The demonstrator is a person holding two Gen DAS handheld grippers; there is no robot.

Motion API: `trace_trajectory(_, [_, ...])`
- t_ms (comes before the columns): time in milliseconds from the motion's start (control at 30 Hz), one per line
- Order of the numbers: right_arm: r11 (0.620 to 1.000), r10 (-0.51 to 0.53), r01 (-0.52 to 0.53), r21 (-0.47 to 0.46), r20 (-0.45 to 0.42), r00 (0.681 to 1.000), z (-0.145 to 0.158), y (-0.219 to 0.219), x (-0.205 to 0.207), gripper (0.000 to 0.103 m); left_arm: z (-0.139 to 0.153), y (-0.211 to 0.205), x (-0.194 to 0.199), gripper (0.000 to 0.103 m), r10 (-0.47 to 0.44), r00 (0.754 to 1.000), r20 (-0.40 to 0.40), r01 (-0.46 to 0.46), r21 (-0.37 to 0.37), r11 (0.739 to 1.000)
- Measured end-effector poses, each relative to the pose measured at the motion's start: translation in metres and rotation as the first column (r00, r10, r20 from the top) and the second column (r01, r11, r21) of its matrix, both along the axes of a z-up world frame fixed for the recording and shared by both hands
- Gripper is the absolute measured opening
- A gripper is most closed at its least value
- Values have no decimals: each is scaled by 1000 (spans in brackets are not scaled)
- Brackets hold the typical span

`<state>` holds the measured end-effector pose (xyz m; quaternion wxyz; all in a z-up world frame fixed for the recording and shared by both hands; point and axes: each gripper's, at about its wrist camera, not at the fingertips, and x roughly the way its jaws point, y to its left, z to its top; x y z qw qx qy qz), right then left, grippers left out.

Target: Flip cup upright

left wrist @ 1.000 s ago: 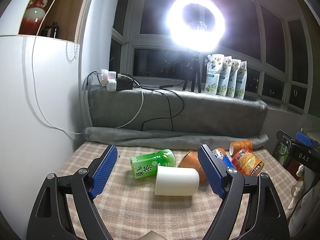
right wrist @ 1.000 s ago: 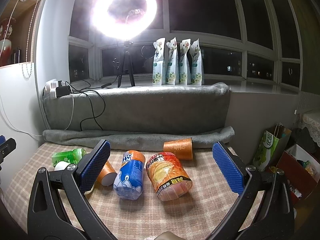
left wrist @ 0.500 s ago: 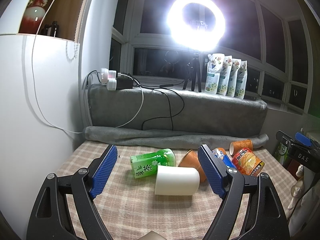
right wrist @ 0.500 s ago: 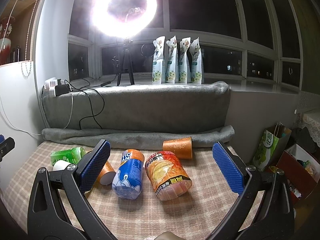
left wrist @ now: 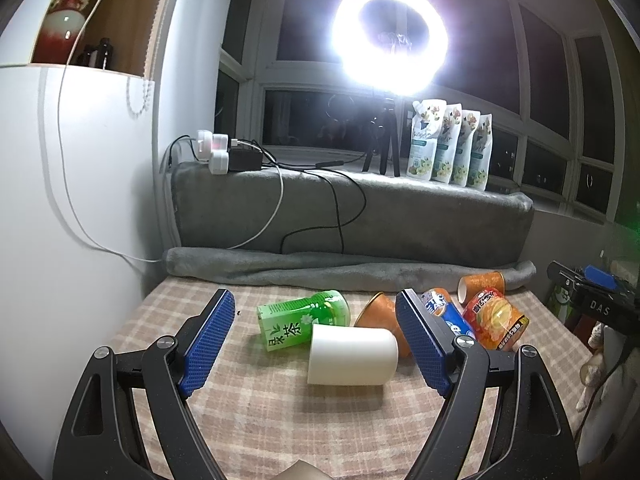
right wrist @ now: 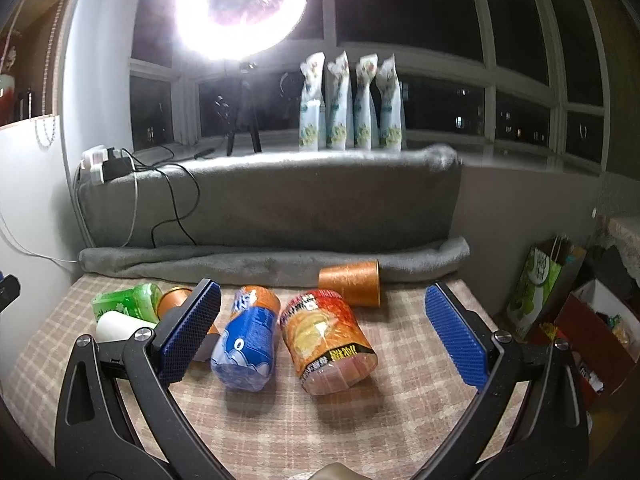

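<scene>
On the checked tablecloth [left wrist: 280,420] under the ring light, the left gripper [left wrist: 316,336] hovers wide and empty, the white cup [left wrist: 352,355] lying sideways just ahead between its fingers, so this looks like the approach, next calling for closing on it; the right gripper [right wrist: 320,336] is likewise wide.

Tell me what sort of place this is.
Probably a home window nook at night, set up for filming: a checked cloth table under dark windows, a ring light on the sill, and a vase on a shelf.
</scene>
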<state>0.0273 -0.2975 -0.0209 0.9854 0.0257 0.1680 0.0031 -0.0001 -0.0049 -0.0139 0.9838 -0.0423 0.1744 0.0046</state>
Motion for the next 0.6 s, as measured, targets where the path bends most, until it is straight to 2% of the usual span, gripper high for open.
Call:
trace_trajectory(133, [999,-1,5,43,-81,997,-4,-20,19,103,0,3,1,83,5,1000,-9,-5,-5,1000])
trace_trajectory(400, [983,25,19,185,-231,973,-12,-69,64,103,-3,4,4,83,0,999,-36,0,2,1000])
trace_trajectory(500, [977,75,-16,215,-267,961,-12,-74,79,103,-5,4,4,83,-4,999,-46,5,6,1000])
trace_trajectory(600, [970,166,-102,220,-297,940,-7,-66,96,103,-7,4,5,83,-6,998,-56,6,10,1000])
